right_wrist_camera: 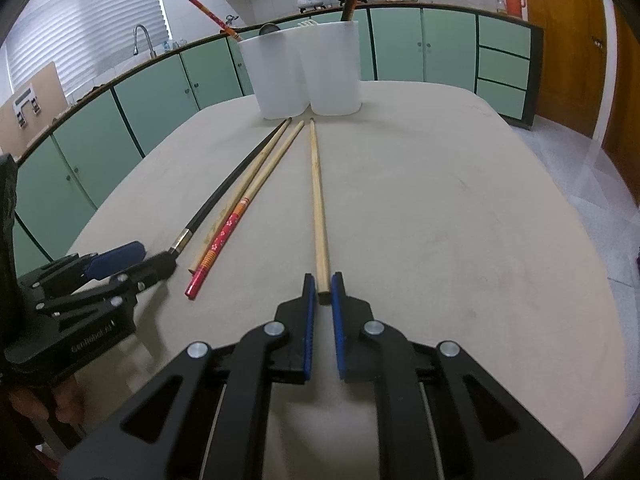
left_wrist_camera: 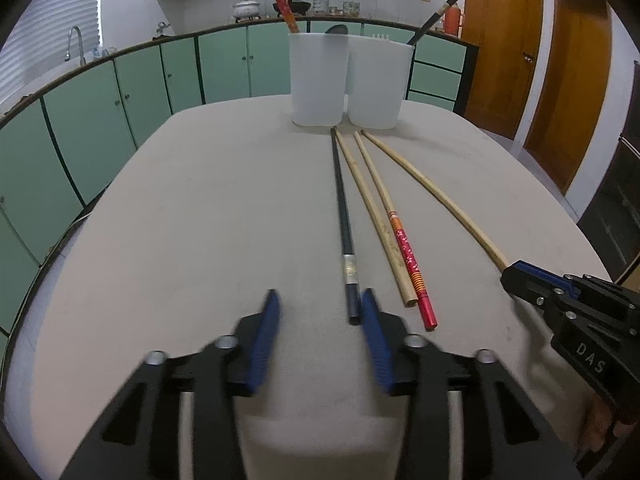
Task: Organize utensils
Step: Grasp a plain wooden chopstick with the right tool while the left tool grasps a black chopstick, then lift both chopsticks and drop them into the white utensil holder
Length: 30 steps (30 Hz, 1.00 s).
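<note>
1. Ahead of my left tongs, in the left wrist view, four chopsticks lie lengthwise on the beige bench, their far tips close to two white holders.
2. My left tongs stand parted, blurred, with the near end of the black chopstick just inside the right blue pad; I cannot tell whether that pad touches it, and the left pad stands well clear.
3. Just right of the black one lie a plain wooden chopstick and the red patterned chopstick, close together.
4. Farther right, a second wooden chopstick runs to my right tongs, which cover its near end.
5. The left holder carries a red chopstick and a dark spoon; the right holder carries a black chopstick.
6. From the right wrist view, my right tongs are clenched on the near end of the lone wooden chopstick, which lies flat on the bench.
7. To the left lie the red patterned chopstick, the plain one and the black chopstick, whose near end meets my left tongs.
8. Both white holders stand touching at the far end.
</note>
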Motion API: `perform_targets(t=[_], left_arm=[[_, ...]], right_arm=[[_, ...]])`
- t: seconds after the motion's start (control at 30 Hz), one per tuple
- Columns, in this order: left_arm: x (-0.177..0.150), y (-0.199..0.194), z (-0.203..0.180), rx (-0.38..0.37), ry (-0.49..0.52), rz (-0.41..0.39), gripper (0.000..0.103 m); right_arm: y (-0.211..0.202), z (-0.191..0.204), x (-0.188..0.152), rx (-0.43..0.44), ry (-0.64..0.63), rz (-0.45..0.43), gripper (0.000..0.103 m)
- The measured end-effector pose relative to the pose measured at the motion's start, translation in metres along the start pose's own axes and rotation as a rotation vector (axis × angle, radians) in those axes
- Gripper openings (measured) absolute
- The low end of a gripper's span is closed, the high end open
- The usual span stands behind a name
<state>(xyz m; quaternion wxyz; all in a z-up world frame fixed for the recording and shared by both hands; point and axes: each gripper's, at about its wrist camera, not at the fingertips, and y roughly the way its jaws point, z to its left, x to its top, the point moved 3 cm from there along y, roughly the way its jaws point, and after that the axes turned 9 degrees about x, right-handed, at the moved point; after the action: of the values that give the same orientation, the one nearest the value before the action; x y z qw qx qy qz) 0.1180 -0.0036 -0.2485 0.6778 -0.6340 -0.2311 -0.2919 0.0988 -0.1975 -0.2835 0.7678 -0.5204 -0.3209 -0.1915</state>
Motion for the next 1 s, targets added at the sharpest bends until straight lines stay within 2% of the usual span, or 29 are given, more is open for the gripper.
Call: perform_targets(t=[0.03,0.13,0.3,0.5,0.87,1.0], left_arm=[[0.000,0.000,0.000,-0.003,0.000,-0.002,0.027],[0.001,0.000,0.000,-0.016,-0.010,-0.003,0.007],[0.004,-0.006,0.000,-0.040,-0.005,-0.010,0.006],[0.026,-0.039,0.012,-0.040,-0.023,-0.102,0.006],[0.112,-0.104,0.033,-0.051,-0.054,-0.330,0.006],[0.133,-0.110,0.035,-0.063,-0.060,-0.355,0.006]], right_arm=[[0.000,0.000,0.000,0.002,-0.001,0.001,0.007],[-0.001,-0.001,0.001,0.012,0.004,0.000,0.006],[-0.007,0.002,0.004,0.025,-0.017,-0.002,0.006],[-0.032,0.006,0.022,0.049,-0.037,-0.059,0.006],[-0.096,0.011,0.100,0.098,-0.081,-0.236,0.006],[-0.108,0.008,0.132,0.125,-0.069,-0.261,0.006]])
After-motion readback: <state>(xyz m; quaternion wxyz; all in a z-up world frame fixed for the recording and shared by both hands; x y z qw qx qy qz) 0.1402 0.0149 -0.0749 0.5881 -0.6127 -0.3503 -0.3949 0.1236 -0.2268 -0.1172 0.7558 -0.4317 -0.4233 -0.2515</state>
